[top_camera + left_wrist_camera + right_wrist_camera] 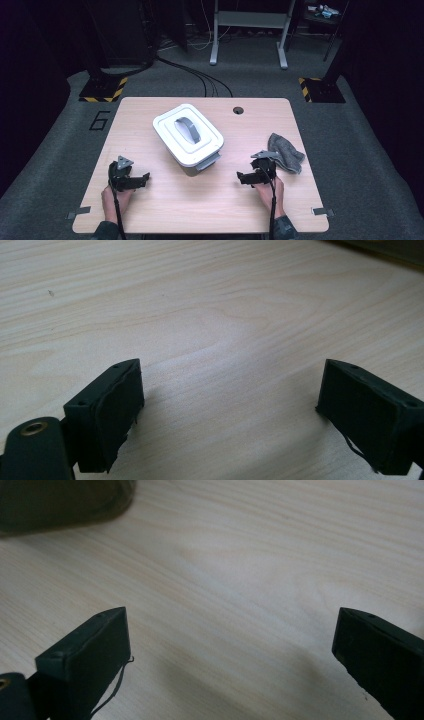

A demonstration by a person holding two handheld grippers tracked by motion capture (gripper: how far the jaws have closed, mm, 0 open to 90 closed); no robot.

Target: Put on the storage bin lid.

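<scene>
On the bench (165, 200), wood-grain top, both tools sit low at the near edge, one in each hand.

Largest item: white lidded container (188, 135), grey handle (189, 129) across its lid, a grey latch on the near short side. It stands ahead of both tools, between them; ahead and to the right of the left tool (141, 181), ahead and to the left of the right tool (243, 178). Well apart from the left one, somewhat nearer the right. Lid on.

Next: grey cloth (286, 152), crumpled, lying just beside the right tool on its outer right side, slightly ahead of it. Contact cannot be told from the high view.

Left tool: jaws spread wide and released, bare bench between them in the left gripper view (230, 390). Tips point inward toward the right tool.

Right tool: jaws likewise spread wide, released, bare wood between them in the right gripper view (230, 645). A dark blurred shape sits at the upper left of that view, identity not clear. Tips point inward toward the left tool.

Small round hole (238, 110) in the bench, far beyond the right tool.
</scene>
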